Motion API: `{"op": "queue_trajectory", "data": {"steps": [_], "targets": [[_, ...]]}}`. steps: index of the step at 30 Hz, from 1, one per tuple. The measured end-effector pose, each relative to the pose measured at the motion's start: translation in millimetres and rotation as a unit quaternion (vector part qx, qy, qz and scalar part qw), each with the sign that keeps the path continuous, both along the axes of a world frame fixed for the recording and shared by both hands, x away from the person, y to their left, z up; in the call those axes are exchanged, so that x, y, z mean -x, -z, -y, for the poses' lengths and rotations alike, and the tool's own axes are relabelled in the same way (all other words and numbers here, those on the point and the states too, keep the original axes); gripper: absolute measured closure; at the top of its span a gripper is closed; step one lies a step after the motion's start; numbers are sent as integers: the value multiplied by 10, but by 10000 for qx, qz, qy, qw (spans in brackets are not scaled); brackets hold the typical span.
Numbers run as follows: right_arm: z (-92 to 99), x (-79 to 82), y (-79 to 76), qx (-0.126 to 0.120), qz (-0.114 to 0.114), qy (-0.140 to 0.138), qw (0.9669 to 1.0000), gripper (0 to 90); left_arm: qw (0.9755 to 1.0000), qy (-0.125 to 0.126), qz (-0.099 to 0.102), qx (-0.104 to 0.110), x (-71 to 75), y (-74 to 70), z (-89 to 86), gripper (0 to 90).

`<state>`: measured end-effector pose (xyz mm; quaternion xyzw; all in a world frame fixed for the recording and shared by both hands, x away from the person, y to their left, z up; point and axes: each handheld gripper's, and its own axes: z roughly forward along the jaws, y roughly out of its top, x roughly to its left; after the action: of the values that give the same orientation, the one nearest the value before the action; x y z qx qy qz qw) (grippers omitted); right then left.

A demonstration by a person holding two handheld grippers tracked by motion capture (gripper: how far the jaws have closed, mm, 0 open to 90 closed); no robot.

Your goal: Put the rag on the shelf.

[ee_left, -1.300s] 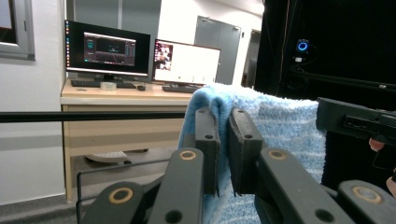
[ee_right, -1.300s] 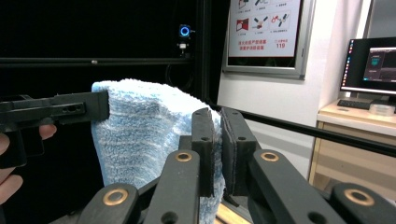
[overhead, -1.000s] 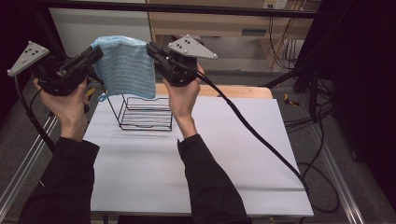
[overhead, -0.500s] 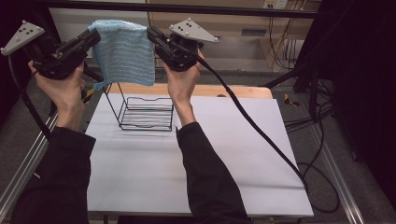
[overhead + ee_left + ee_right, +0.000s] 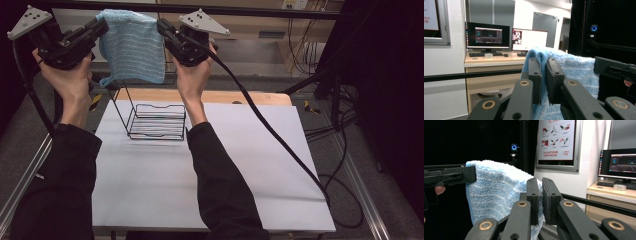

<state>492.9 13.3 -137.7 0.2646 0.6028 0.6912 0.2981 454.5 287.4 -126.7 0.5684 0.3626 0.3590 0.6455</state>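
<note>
A white surface (image 5: 210, 190) sits in a dim lab bay, cables trailing off its right side and a wooden board at its far edge. From the high view, a black wire rack (image 5: 156, 121) stands near the back left of the surface, empty as far as I can see. Above it, well clear of the wires, a person holds a blue towel (image 5: 132, 47) stretched between two raised hands. The left claw (image 5: 101, 27) has one top corner, the right claw (image 5: 162, 27) the other, so the cloth hangs flat like a small curtain (probably to keep it spread for draping over the rack, though that is my guess). Both forearms rise steeply from the bottom, elbows bent, wrists cocked inward so the claws face each other.

In the left gripper view, the left claw (image 5: 543, 75) is pressed together on the towel's (image 5: 574, 67) thick edge, fabric bunched between the jaws. Behind it are a desk and two lit monitors (image 5: 506, 37). The other gripper's black body pokes in at the right.

In the right gripper view, the right claw (image 5: 540, 195) pinches the towel's (image 5: 496, 192) near corner, with only a thin fold caught. A poster (image 5: 556, 138) hangs on the wall beyond.
</note>
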Motion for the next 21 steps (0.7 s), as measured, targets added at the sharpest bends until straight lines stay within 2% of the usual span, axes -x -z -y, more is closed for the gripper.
{"op": "queue_trajectory", "data": {"steps": [11, 17, 21], "targets": [[-9, -195, 66, 61, -81, 106, 9999, 851, 9999, 22, -52, -96, -278, 87, -15, 832], [-17, -240, 41, 2, -14, 86, 10000, 851, 9999, 8, -20, -163, -351, 4, -37, 832], [-25, -253, 17, -49, 26, 101, 9999, 851, 9995, -8, 33, -323, -372, -20, 6, 832]]}}
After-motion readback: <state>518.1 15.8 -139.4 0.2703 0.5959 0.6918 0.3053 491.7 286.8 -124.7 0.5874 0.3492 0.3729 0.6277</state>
